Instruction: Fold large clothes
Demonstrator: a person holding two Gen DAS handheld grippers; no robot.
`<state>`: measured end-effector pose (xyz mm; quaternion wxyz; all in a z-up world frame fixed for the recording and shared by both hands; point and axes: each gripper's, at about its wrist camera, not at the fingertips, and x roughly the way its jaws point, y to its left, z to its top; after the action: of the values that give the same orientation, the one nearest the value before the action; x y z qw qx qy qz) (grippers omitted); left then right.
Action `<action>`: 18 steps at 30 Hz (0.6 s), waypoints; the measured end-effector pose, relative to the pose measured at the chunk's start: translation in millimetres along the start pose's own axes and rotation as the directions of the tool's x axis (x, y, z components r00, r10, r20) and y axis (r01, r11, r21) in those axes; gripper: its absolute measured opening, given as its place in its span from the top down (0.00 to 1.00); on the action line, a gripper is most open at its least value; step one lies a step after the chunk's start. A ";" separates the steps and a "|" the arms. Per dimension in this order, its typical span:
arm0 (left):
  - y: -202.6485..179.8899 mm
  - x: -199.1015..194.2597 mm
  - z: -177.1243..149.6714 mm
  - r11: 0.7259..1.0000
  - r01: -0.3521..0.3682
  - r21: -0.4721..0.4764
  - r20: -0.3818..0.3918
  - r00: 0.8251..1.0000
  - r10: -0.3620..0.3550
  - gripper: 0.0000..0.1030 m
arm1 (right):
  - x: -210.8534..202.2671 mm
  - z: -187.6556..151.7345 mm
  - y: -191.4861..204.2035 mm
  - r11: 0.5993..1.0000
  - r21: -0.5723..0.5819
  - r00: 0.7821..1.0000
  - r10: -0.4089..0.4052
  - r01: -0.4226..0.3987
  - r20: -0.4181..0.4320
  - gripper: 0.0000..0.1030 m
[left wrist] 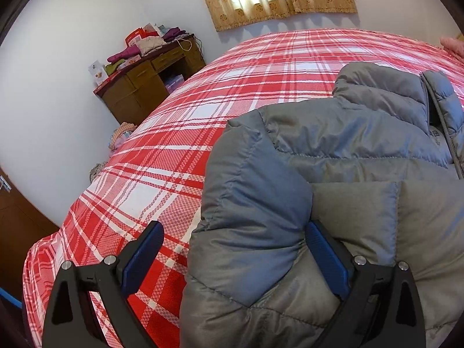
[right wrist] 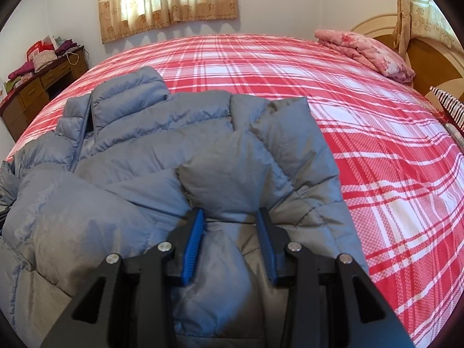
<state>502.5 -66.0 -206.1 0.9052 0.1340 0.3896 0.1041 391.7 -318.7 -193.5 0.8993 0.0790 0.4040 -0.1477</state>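
Observation:
A grey quilted down jacket (left wrist: 333, 150) lies on a red and white plaid bed (left wrist: 174, 145), collar toward the far side. In the left wrist view my left gripper (left wrist: 232, 232) is wide open; a puffy fold of the jacket's left edge bulges between its blue pads (left wrist: 327, 258), which do not squeeze it. In the right wrist view the jacket (right wrist: 130, 159) fills the left and middle. My right gripper (right wrist: 230, 217) has its blue pads (right wrist: 192, 240) part closed around a fold of the jacket's right side, with a gap between them.
A wooden desk (left wrist: 150, 84) piled with clothes and boxes stands against the wall beyond the bed's left side. A pink folded quilt (right wrist: 368, 49) lies by the headboard (right wrist: 429, 58) at the far right. Curtains (right wrist: 168, 0) hang on the back wall. Bare plaid bedspread (right wrist: 391, 159) lies right of the jacket.

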 end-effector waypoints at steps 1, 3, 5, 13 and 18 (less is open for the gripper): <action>0.6 0.6 0.1 1.000 0.004 -0.003 -0.002 1.000 -0.004 0.04 | 0.0 -0.3 0.0 1.000 -0.001 1.000 -0.002 0.002 0.001 0.60; 0.4 2.3 0.0 1.000 0.015 -0.010 -0.008 1.000 -0.015 0.04 | -0.1 -0.4 -0.5 1.000 -0.002 1.000 -0.003 0.003 0.003 0.60; 1.4 3.9 0.0 1.000 0.026 -0.017 -0.014 1.000 -0.026 0.04 | -0.3 -0.6 0.2 1.000 -0.007 1.000 -0.009 0.009 0.004 0.60; 4.9 8.2 1.3 0.997 0.069 -0.045 -0.030 0.997 -0.070 0.03 | -0.3 -1.1 1.5 1.000 -0.014 1.000 -0.018 0.018 0.006 0.60; 0.9 6.6 1.5 0.999 0.039 -0.029 -0.025 0.999 -0.040 0.02 | -0.9 -1.4 4.1 1.000 -0.014 1.000 -0.020 0.020 0.007 0.60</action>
<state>507.9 -63.5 -209.4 0.9039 0.1119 0.4021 0.0934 391.5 -314.3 -193.7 0.8998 0.0679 0.4026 -0.1542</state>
